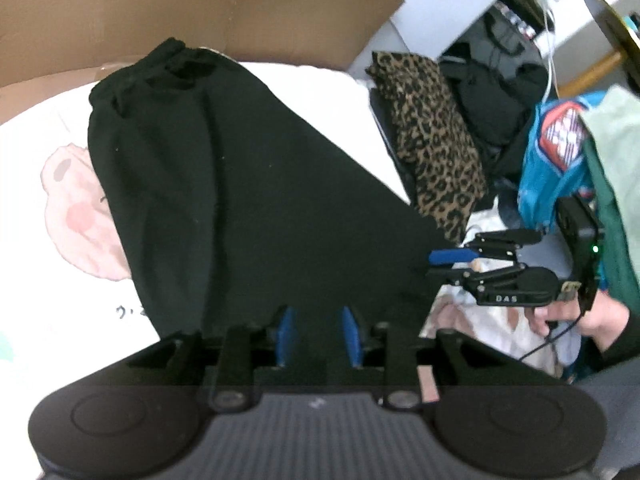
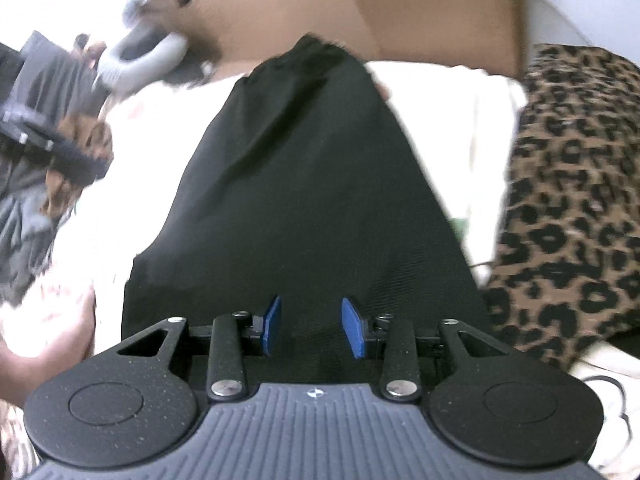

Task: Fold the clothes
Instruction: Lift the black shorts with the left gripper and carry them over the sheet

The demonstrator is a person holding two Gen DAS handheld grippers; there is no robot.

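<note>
The white bed cover (image 1: 48, 128) holds the black garment (image 1: 240, 184), lying long, its gathered end pointing at the cardboard box (image 1: 160, 8). Leopard cloth (image 1: 436, 140) lies beside it. The left gripper (image 1: 316, 336) and right gripper (image 2: 314, 326) are parted over its near edge, gripping nothing.

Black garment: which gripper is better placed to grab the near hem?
Close call, probably right. The right gripper sits open, squarely over the black garment's near edge; the left gripper is open too, but nearer one side.
</note>
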